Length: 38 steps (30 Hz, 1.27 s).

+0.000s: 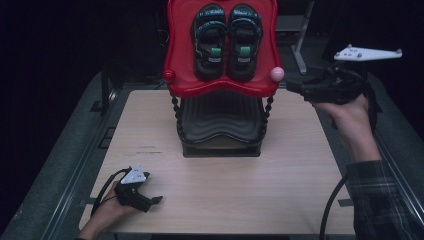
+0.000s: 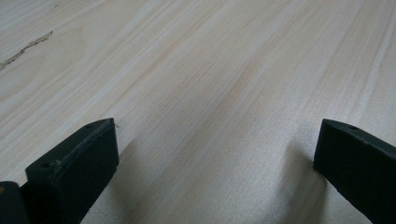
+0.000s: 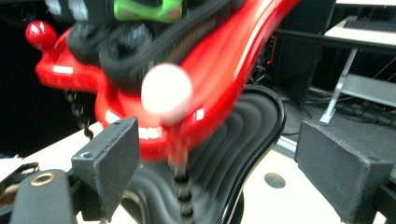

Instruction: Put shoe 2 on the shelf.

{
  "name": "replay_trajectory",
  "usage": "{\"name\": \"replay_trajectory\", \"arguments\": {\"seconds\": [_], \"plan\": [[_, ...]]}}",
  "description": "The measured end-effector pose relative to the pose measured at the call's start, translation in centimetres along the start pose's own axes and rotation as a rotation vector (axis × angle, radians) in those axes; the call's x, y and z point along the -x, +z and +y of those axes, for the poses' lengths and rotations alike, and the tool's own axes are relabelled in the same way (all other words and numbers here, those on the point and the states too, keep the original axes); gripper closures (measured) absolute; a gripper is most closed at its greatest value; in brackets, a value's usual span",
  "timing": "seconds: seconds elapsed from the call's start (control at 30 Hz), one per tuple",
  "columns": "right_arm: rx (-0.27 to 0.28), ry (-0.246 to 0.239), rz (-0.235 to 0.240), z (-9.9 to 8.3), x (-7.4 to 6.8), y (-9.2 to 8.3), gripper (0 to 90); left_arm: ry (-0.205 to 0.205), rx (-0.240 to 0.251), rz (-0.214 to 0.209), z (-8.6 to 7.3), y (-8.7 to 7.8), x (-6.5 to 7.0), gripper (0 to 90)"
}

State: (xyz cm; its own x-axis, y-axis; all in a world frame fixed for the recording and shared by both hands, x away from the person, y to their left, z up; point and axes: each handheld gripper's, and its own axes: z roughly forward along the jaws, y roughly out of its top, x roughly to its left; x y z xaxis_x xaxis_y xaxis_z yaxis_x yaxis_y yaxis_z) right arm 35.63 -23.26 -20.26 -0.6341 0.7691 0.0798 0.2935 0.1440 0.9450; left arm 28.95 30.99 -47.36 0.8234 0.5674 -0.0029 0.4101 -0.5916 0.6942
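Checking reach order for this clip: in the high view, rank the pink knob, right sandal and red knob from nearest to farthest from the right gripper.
From the right gripper:
1. Pink knob, tray's right corner.
2. Right sandal, on the red tray.
3. Red knob, tray's left corner.

Each black gripper is carrying a grey three-cornered plate and trailing a black cable: left gripper (image 1: 156,200), right gripper (image 1: 292,88). Behind the right gripper, a dark plaid sleeve (image 1: 382,200) is covering the forearm.

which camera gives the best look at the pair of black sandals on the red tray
The high view: both black sandals lie side by side, whole, on the red tray. The right gripper view catches only blurred soles and a green tab at its top edge. The left gripper view faces bare tabletop.
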Motion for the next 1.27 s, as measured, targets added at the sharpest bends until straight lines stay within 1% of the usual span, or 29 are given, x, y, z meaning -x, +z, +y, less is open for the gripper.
{"name": "replay_trajectory", "arguments": {"seconds": [0.23,0.37,0.4,0.5,0.57,0.63,0.7,0.8,0.9,0.97,1.1,1.23,1.27], "plan": [[-0.057,0.029,-0.011,-5.6,0.4,-0.7,11.9,-0.005,0.006,0.001,0.0,0.0,0.0,0.0],[-0.081,0.037,-0.039,-9.1,0.6,-0.9,11.0,-0.005,0.007,0.003,0.0,0.1,0.0,0.0],[-0.088,0.047,-0.043,-9.9,0.6,-0.9,11.0,-0.007,0.008,0.002,0.0,0.1,0.1,0.0],[-0.109,0.064,-0.041,-12.2,0.6,-1.0,10.9,-0.003,0.005,0.003,0.0,0.0,0.0,0.0],[-0.113,0.077,-0.041,-13.8,0.5,-1.1,10.4,-0.003,0.005,0.002,0.0,0.0,0.0,0.0],[-0.128,0.081,-0.042,-15.4,0.5,-1.2,9.7,-0.003,0.005,0.003,0.0,0.0,0.0,0.0],[-0.147,0.083,-0.052,-16.9,0.4,-1.3,9.6,-0.003,0.005,0.002,0.0,0.0,0.0,0.0],[-0.194,0.089,-0.078,-19.3,0.3,-1.5,9.6,-0.003,0.005,0.002,0.0,0.0,0.0,0.0],[-0.216,0.111,-0.084,-21.2,0.1,-1.8,9.6,-0.004,0.005,0.003,0.0,0.0,0.1,0.0],[-0.246,0.115,-0.088,-22.5,0.0,-2.0,9.6,-0.004,0.005,0.003,0.0,0.0,0.1,0.0],[-0.310,0.113,-0.100,-24.6,-0.1,-2.5,9.0,-0.008,0.007,0.008,-0.1,0.0,0.1,0.0],[-0.372,0.100,-0.136,-26.4,-0.1,-2.7,8.4,-0.030,0.005,0.029,-0.4,-0.4,0.3,0.0],[-0.392,0.100,-0.143,-26.8,0.0,-2.7,8.1,-0.030,0.005,0.029,-0.4,-0.4,0.3,0.0]]}}
